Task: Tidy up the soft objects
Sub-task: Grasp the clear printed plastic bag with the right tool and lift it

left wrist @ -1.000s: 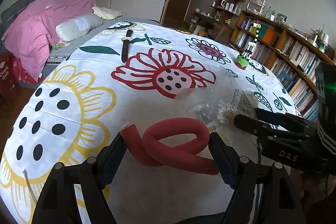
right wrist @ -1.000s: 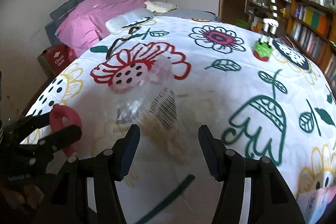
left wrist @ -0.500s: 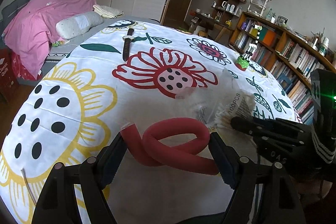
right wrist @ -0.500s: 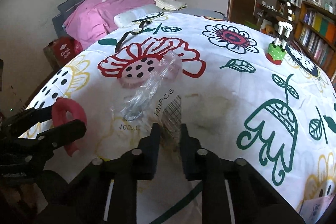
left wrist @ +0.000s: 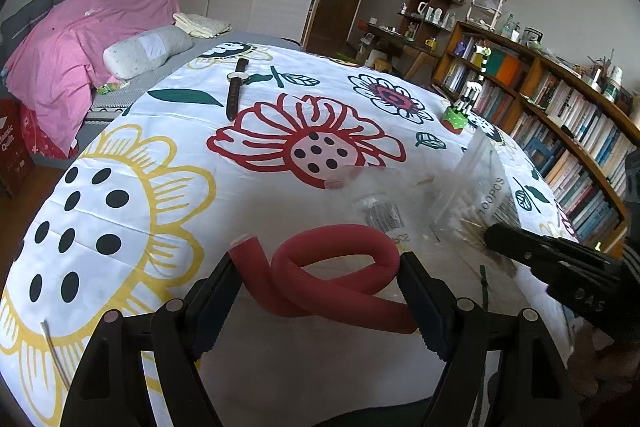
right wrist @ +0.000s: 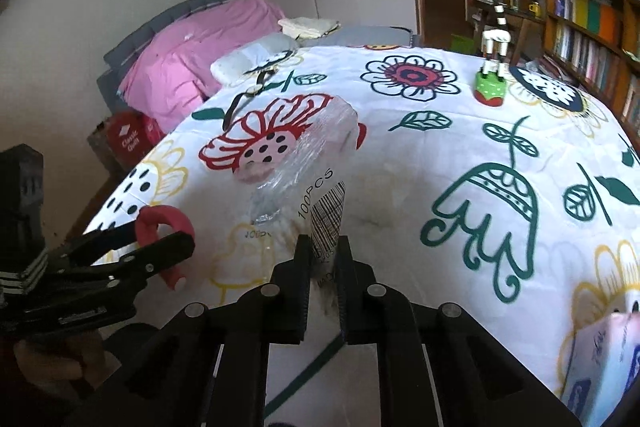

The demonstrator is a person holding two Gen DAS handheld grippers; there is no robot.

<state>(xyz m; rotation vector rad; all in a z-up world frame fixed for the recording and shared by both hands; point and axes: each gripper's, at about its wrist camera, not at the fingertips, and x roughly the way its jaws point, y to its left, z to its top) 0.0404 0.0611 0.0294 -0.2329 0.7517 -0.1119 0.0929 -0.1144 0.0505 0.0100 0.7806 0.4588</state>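
Red foam roll: the red foam roll [left wrist: 340, 275] is a soft tube bent into a loop. It sits between the two fingers of the left gripper [left wrist: 320, 291], low over the flowered cloth [left wrist: 160, 163].
Left gripper: its fingers are wide apart, but both sides touch the loop. It is grasping the roll. The roll is fat, so the fingers cannot come closer.
Why it holds so: a soft squeeze on both sides keeps the loop from springing open, I think.
Clear bag: the clear bag [right wrist: 316, 167] has "100PCS" and a black bar code on it. It looks full of little cotton sticks. Its far end lifts off the cloth and its near end is in the right gripper [right wrist: 324, 267].
Right gripper: its fingers are clenched on the bag's flat edge. The edge is thin, so the fingers are almost together.
Why the edge: the edge is the easy part to pinch. The slippery middle would slide away.
Where things are: the bag is just beside the roll, on its right, seen from the left wrist view.
Other things: a watch [left wrist: 236, 87] lies far off on the cloth. A zebra toy [right wrist: 492, 71] stands well apart. A tissue pack [right wrist: 604, 359] sits at the near right edge.
Task so far: both soft things are held. They are not put away yet.
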